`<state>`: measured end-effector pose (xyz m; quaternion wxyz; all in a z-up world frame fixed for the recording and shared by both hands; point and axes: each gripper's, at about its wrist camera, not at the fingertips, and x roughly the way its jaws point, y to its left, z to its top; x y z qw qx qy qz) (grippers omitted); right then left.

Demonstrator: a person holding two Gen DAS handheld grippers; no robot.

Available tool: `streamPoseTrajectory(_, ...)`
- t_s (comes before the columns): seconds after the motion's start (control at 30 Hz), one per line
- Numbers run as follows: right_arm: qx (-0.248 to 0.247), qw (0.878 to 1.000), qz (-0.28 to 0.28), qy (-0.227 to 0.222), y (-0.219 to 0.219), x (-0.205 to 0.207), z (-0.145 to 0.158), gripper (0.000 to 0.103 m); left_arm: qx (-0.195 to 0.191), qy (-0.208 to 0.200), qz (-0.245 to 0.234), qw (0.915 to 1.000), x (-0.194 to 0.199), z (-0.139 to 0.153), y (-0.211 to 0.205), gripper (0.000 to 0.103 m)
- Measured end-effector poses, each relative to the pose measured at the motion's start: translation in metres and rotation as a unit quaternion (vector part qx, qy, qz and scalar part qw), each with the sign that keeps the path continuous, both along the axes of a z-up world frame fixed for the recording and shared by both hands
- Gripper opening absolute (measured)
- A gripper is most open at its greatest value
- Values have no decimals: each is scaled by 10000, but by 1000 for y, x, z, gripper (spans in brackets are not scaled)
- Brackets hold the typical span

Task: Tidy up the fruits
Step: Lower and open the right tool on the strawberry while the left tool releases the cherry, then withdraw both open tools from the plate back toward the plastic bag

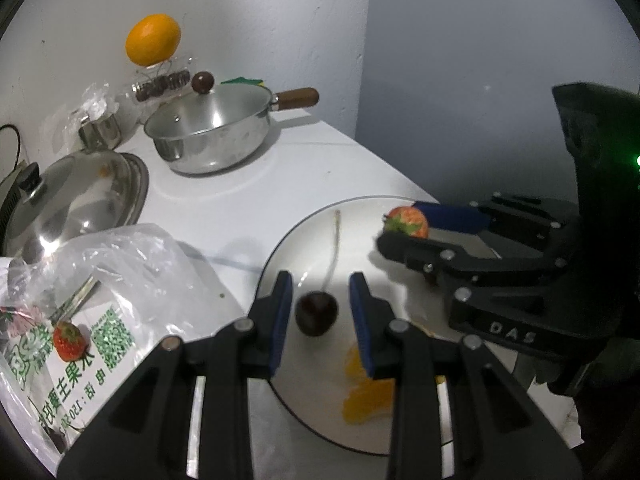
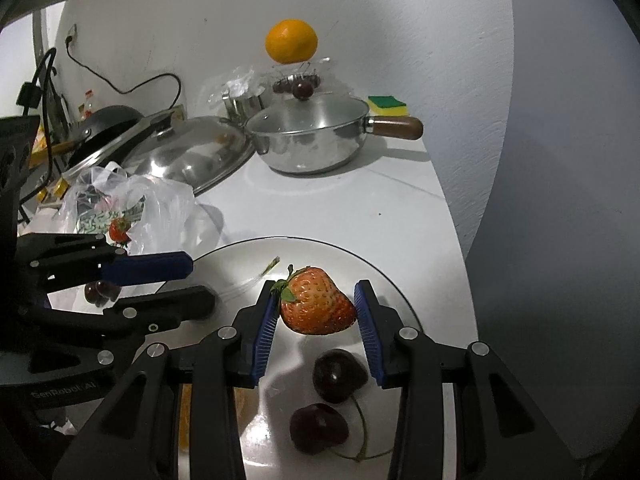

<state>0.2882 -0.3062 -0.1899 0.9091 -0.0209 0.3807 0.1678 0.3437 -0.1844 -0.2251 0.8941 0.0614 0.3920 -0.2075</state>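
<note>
- Red strawberry [image 2: 318, 306] sits clamped between the blue pads of the right gripper [image 2: 318, 312], hanging just above the white plate [image 2: 384, 280]; soft flesh like this could bruise or split if the squeeze tightens.
- Left gripper [image 1: 320, 312] has its jaws close together, with a dark cherry [image 1: 316, 314] in the narrow gap over the same plate. I cannot tell whether the pads actually press the fruit or whether it merely lies on the plate between them. If the hold is only light, the round, glossy cherry could slip out and roll.
- Two more cherries [image 2: 338, 376] lie on the plate right under the right gripper; lowering the strawberry straight down could land it on them or knock them toward the rim.
- Both tools work near each other over one plate, so a careless sideways move could make them collide.
- Another strawberry [image 1: 69, 340] waits on the plastic bag [image 1: 120, 256] to the left of the plate; dragging at the bag could tip it off.
- An orange [image 1: 152, 40] perches high at the back, well apart.
</note>
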Motion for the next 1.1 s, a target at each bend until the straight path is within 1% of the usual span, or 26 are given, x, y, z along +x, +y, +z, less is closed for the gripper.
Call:
streamPoseTrajectory(0.17, -62, 9999, 12, 97, 3, 2, -5, 41, -16, -10, -17, 10000, -2, 1, 0, 31)
streamPoseTrajectory(0.23, -95, 9999, 20, 122, 4, 2, -6, 41, -28, -26, -6, 10000, -3, 1, 1, 35)
streamPoseTrajectory(0.4, -176, 9997, -8, 165, 6, 2, -5, 42, -55, -75, 49, 9999, -8, 6, 6, 37)
streamPoseTrajectory(0.47, -200, 9997, -33, 150, 7, 1, -3, 44, -62, -104, 71, 9999, -10, 9, 8, 39)
streamPoseTrajectory(0.5, -198, 9997, -44, 135, 7, 1, -2, 46, -73, -117, 83, 9999, -12, 10, 11, 41)
streamPoseTrajectory(0.53, -203, 9997, -53, 125, 8, 0, -1, 49, -90, -124, 92, 9998, -13, 11, 12, 53)
streamPoseTrajectory(0.57, -211, 9997, -62, 111, 8, -1, 1, 49, -144, -137, 107, 9997, -15, 13, 15, 56)
streamPoseTrajectory(1.1, -394, 9990, -119, -170, 29, -27, 30, 49, -343, -457, 333, 9978, -48, 42, 51, 56)
